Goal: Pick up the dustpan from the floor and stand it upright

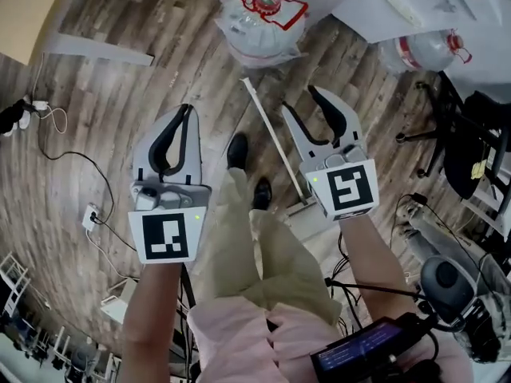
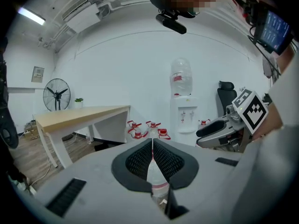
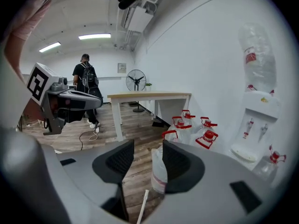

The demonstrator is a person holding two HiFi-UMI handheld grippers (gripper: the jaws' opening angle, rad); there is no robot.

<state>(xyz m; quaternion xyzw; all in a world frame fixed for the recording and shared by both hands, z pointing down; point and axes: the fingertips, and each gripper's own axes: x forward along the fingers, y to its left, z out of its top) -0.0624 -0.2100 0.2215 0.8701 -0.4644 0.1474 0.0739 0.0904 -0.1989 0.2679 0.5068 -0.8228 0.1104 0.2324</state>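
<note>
The dustpan lies on the wood floor, its long white handle (image 1: pixel 271 138) running from the water bottles down to the grey pan (image 1: pixel 307 218), which my right gripper partly hides. Both grippers hang in the air above the floor, apart from the dustpan. My left gripper (image 1: pixel 188 108) is shut with nothing in it; in the left gripper view (image 2: pixel 153 143) its pads meet. My right gripper (image 1: pixel 299 98) is open and empty, just right of the handle. The right gripper view shows the gap of the right gripper (image 3: pixel 147 148), with the handle's end (image 3: pixel 142 204) below it.
Large water bottles (image 1: pixel 259 10) lie on the floor ahead, another (image 1: pixel 427 50) at the right. An office chair (image 1: pixel 455 126) stands at the right. Cables and a power strip (image 1: pixel 89 216) lie at the left. A desk (image 2: pixel 79 115), a water dispenser (image 2: pixel 182 111) and a person (image 3: pixel 86 85) are in the room.
</note>
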